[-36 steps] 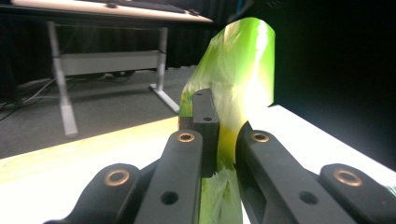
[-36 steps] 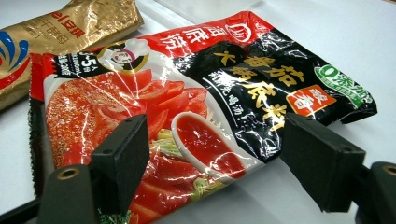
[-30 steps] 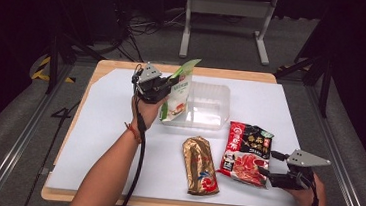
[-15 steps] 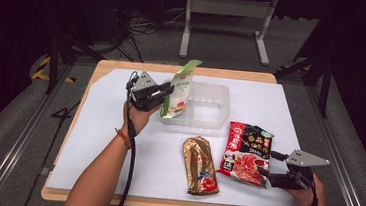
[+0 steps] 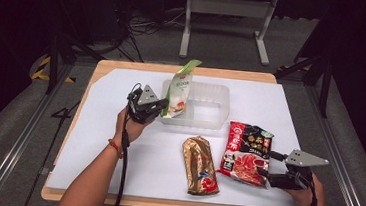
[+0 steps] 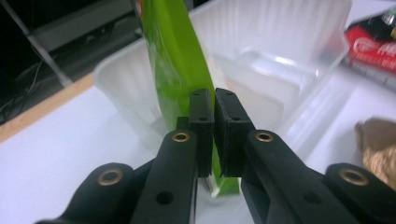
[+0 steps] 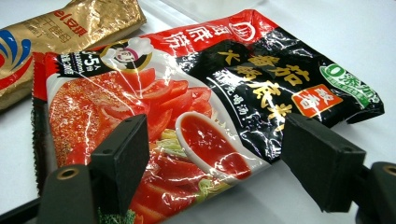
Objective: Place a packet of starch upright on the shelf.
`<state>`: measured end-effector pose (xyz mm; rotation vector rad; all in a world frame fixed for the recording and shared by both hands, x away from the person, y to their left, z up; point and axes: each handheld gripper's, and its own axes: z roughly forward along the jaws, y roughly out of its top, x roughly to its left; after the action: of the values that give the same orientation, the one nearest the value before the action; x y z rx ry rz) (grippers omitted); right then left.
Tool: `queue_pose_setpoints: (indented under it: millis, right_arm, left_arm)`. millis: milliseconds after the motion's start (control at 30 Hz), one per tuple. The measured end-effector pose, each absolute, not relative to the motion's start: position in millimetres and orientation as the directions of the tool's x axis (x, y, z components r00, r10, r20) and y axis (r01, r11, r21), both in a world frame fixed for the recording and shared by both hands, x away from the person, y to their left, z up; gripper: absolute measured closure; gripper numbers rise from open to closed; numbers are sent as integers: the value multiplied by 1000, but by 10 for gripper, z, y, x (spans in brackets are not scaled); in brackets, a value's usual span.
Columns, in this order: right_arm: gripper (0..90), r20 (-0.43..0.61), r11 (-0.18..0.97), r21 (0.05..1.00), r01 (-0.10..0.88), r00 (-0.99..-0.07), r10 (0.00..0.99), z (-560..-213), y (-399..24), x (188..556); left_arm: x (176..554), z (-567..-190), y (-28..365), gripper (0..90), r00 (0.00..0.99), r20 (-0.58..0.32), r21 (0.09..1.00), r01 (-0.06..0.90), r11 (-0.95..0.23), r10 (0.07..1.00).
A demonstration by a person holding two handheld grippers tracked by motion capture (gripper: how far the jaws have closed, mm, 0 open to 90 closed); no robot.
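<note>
My left gripper [image 5: 159,107] pinches the green pouch [image 5: 179,90], standing in the clear tub [image 5: 204,119]. My right gripper [image 7: 215,154] gapes wide over the red packet [image 7: 196,98].

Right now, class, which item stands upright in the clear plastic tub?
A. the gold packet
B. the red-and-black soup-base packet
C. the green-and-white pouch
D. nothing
C: the green-and-white pouch stands upright at the left end of the clear tub, while the gold packet and the red-and-black packet lie flat on the white table top.
</note>
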<state>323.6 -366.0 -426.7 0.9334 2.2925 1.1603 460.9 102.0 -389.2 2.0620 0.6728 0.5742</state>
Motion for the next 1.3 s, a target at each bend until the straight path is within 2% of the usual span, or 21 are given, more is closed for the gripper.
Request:
queue_pose_setpoints:
  millis: [133, 400, 700, 833, 967, 1200, 1300]
  right_arm:
    - [241, -55, 434, 816, 381, -697, 715, -4276, -3655, 3241]
    - [241, -59, 437, 815, 381, -696, 716, -4275, -3653, 3239]
    - [242, -56, 435, 815, 382, -696, 715, -4280, -3658, 3235]
    - [242, -59, 440, 813, 381, -697, 714, -4278, -3646, 3236]
    - [242, -58, 436, 816, 380, -697, 715, -4275, -3652, 3232]
    - [241, -58, 432, 817, 381, -692, 719, -4271, -3674, 3223]
    - [243, -54, 424, 822, 380, -689, 722, -4262, -3678, 3218]
  left_arm:
    - [4593, -3955, 977, 900, 753, 187, 818, 237, -524, 631]
    - [4640, -4023, 826, 900, 777, 188, 780, 254, -572, 601]
    - [4679, -4038, 769, 900, 762, 199, 769, 269, -580, 617]
    - [4738, -4119, 687, 900, 752, 246, 709, 290, -643, 611]
    - [4759, -4155, 687, 900, 759, 213, 727, 297, -619, 615]
    - [4601, -4014, 771, 900, 775, 192, 809, 222, -544, 602]
    - [4446, -3926, 903, 893, 792, 156, 852, 194, -486, 590]
